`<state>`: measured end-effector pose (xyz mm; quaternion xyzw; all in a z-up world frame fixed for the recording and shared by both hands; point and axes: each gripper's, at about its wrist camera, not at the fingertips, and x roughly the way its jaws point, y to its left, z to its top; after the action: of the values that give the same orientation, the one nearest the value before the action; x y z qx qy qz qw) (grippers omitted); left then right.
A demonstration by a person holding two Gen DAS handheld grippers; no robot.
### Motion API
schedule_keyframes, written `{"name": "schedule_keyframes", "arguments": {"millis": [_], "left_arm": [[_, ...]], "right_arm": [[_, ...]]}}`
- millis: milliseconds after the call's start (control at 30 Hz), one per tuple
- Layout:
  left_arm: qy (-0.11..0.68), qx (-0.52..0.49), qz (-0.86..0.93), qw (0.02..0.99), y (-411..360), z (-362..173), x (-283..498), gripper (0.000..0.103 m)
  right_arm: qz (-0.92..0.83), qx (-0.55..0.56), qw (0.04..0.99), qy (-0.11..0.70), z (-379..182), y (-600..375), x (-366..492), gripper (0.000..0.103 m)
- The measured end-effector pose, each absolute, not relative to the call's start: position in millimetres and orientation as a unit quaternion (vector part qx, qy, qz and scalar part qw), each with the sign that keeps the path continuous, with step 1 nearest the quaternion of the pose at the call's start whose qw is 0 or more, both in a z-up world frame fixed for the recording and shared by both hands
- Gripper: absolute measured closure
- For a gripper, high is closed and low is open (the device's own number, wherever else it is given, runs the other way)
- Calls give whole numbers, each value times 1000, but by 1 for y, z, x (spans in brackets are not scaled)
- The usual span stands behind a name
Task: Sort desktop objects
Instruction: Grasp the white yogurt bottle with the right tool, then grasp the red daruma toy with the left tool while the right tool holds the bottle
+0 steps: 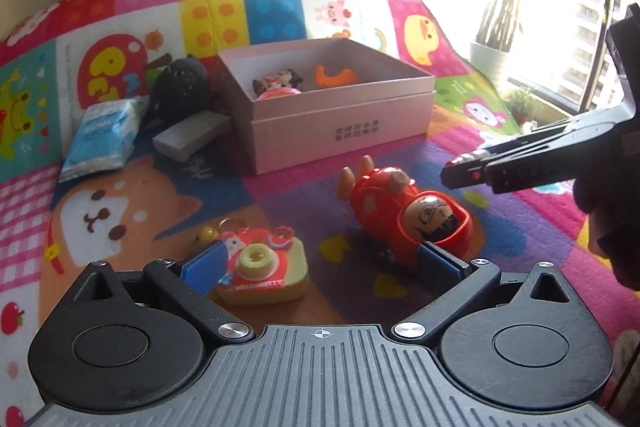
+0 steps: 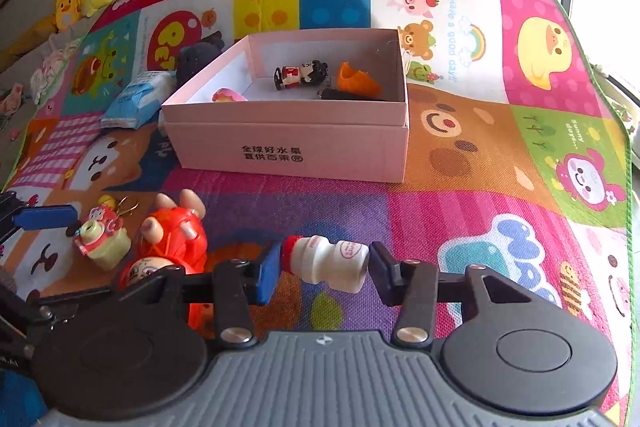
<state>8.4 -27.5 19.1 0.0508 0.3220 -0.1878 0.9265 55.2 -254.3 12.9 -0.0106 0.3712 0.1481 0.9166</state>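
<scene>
Crosswise between the right tongs (image 2: pixel 326 269), clamped end to end, a small white bottle (image 2: pixel 328 261) hangs over the play mat, the pink box (image 2: pixel 288 143) straight beyond; left tongs (image 1: pixel 320 263) gape apart.

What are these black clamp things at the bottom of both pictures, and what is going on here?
They are two hand-held grasping tools, one in each of a person's hands, each carrying a camera that looks along its fingers. The left tool is open, with a toy camera and a red figure toy lying between and just beyond its fingers on the colourful play mat. The right tool has a small white bottle between its fingers, the pads against its two ends. Behind stands an open pink box already holding a small doll and an orange piece. Toys are apparently being sorted into it.
</scene>
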Motion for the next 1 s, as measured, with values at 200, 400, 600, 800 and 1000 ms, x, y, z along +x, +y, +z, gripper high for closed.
{"name": "schedule_keyframes", "arguments": {"millis": [200,400,600,800,1000], "left_arm": [[298,96,-256,915,-59,21,14,0],[341,82,-261,900,-77,8,44,0],[323,136,-247,903,-82,10,38,0],[326,149,-186,915,-48,11,43,0],[331,128,-74,932,-8,17,63,0]], "right_arm": [[144,-5,918,368,18,-259,44,56],[140,-4,920,366,18,-263,41,56],[126,2,917,377,6,-270,46,56],[146,-7,917,372,4,-258,48,56],[159,-20,916,368,3,-243,52,56]]}}
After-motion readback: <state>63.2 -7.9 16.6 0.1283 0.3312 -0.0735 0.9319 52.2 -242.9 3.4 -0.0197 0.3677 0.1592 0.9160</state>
